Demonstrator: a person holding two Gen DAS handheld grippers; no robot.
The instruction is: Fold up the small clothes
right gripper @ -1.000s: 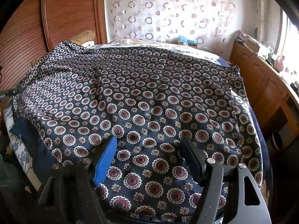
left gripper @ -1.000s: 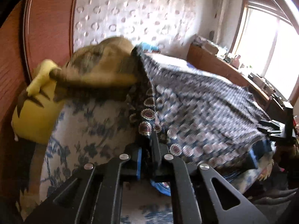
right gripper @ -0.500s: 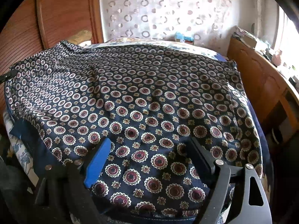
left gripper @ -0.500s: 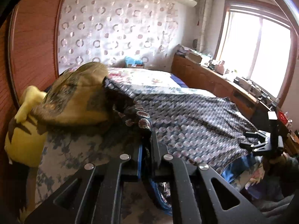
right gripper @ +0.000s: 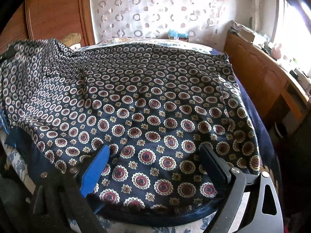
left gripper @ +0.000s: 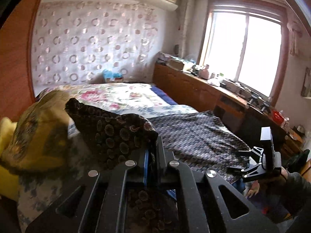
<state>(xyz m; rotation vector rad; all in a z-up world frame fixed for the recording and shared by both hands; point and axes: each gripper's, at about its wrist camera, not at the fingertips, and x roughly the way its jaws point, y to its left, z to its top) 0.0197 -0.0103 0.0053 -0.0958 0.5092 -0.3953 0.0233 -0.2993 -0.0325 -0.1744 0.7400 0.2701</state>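
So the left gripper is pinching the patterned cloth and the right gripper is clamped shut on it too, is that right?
Not quite. The left gripper is pinching the patterned cloth, but the right gripper is not clamped: the right wrist view shows its jaws spread wide and opening, with the cloth lying loose between them.

We are seeing a bed with a floral-printed cover (left gripper: 124, 95) bearing a dark navy medallion-patterned garment (right gripper: 155, 101) — and a yellow-brown cushion (left gripper: 37, 136) lying beside it.

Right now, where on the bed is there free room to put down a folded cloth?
Free: the floral bedspread beyond the patterned garment, toward the curtain wall. Crowded: the near bed under the garment, the left side with the yellow pillows, and the cluttered cabinet top.
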